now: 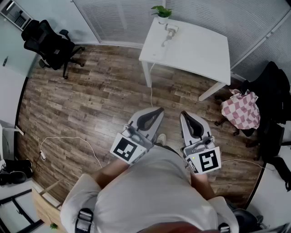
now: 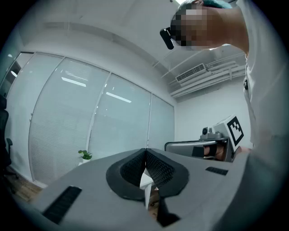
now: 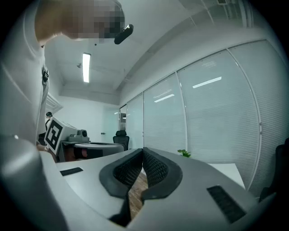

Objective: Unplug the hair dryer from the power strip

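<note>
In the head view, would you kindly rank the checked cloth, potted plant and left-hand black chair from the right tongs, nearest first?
1. checked cloth, just right of the right tongs
2. potted plant, far edge of the table
3. black chair, far left

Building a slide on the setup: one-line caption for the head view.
Person on a wood floor holds the left tongs and right tongs shut, facing a white table with a plant.

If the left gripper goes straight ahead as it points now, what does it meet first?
Probably the white table: the left gripper points level toward its near edge, with only wooden floor between. Whether it would strike the edge or clear the top is unclear.
</note>
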{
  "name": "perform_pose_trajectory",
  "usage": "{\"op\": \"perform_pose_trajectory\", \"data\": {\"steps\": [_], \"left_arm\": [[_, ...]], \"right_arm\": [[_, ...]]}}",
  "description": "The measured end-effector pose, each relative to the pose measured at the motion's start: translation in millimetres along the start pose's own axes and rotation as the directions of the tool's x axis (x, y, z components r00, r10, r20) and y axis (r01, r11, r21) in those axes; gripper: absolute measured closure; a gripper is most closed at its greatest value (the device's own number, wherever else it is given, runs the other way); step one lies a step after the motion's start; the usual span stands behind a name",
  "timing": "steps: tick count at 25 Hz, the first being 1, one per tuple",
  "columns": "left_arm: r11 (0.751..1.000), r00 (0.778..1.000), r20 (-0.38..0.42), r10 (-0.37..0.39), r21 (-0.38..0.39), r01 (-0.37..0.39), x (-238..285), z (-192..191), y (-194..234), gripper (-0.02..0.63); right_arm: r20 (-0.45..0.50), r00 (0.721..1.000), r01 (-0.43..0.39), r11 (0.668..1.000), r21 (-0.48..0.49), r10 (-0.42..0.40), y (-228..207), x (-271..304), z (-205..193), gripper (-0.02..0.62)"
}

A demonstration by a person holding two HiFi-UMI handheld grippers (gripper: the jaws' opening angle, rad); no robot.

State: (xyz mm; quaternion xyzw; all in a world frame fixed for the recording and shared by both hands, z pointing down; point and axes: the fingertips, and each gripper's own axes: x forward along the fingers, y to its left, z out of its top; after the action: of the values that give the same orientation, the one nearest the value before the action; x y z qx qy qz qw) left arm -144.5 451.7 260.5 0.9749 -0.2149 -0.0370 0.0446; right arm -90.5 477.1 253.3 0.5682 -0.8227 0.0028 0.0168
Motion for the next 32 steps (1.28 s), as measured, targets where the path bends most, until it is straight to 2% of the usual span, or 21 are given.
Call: {"op": "perform_pose_trajectory", "data": {"steps": [4, 13, 21, 32], "left_arm": [[0.999, 1.000, 0.016, 0.008, -0.032, -0.008, 8, 4, -3, 0.577], [1.000, 1.000, -0.006, 0.009, -0.004, -0.009, 28, -4, -10, 0.577], [0.999, 1.000, 0.004, 0.029, -0.033, -0.029, 45, -4, -17, 0.577], [0.999, 1.000, 0.002, 0.029, -0.024, -0.029, 56, -7, 1, 0.577]], "right_arm": [[0.004, 1.000, -0.001, 1.000, 0.000, 0.001, -6, -2, 0, 0.563], [0.034, 0.999, 0.010, 0.999, 0.038, -0.011, -33, -10, 2, 0.561], [0.031, 0.999, -0.011, 0.999, 0.047, 0.010, -49, -15, -1, 0.561], [0.032, 0.999, -0.025, 0.999, 0.041, 0.024, -57, 7, -2, 0.561]]}}
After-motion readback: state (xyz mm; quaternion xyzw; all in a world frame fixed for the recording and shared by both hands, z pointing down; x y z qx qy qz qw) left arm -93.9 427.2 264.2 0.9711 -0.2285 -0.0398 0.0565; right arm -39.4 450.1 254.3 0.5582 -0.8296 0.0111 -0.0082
